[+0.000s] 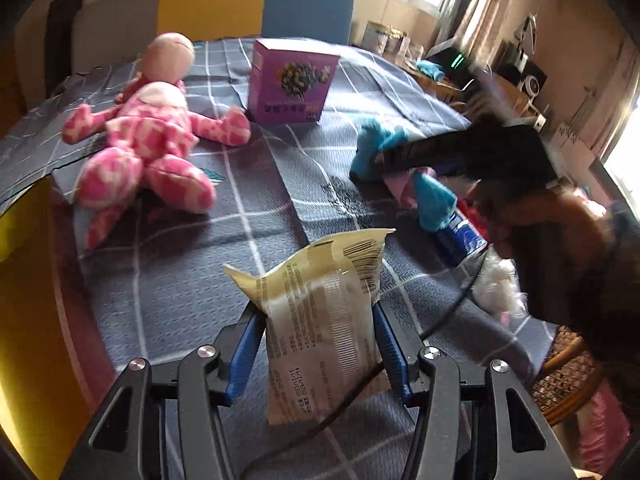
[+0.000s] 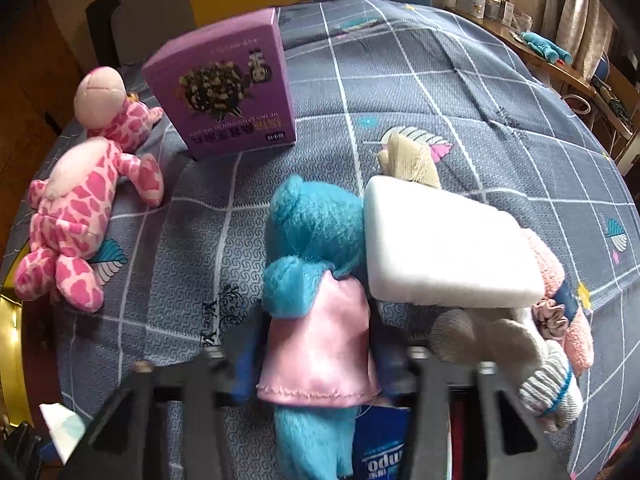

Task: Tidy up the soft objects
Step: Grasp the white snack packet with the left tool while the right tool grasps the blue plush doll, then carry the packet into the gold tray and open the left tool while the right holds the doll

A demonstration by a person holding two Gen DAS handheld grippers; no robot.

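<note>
My left gripper [image 1: 316, 312] is shut on a cream plastic packet [image 1: 320, 320] with a barcode, its blue pads pressing both sides above the checked tablecloth [image 1: 180, 280]. My right gripper [image 2: 316, 344] is shut on a blue plush toy [image 2: 312, 240] in a pink dress, which lies on the cloth with its head pointing away. In the left wrist view that gripper [image 1: 404, 156] is a dark blur over the blue plush toy [image 1: 372, 148]. A pink spotted plush doll [image 1: 148, 136] [image 2: 80, 216] lies on its back at the left.
A purple box [image 1: 290, 80] [image 2: 224, 84] stands behind the doll. Right of the blue toy are a white foam block [image 2: 452, 248], a beige cloth [image 2: 404, 156], grey socks [image 2: 480, 340] and a pink fluffy piece [image 2: 560, 280]. A blue can [image 1: 460, 232] lies under the toy.
</note>
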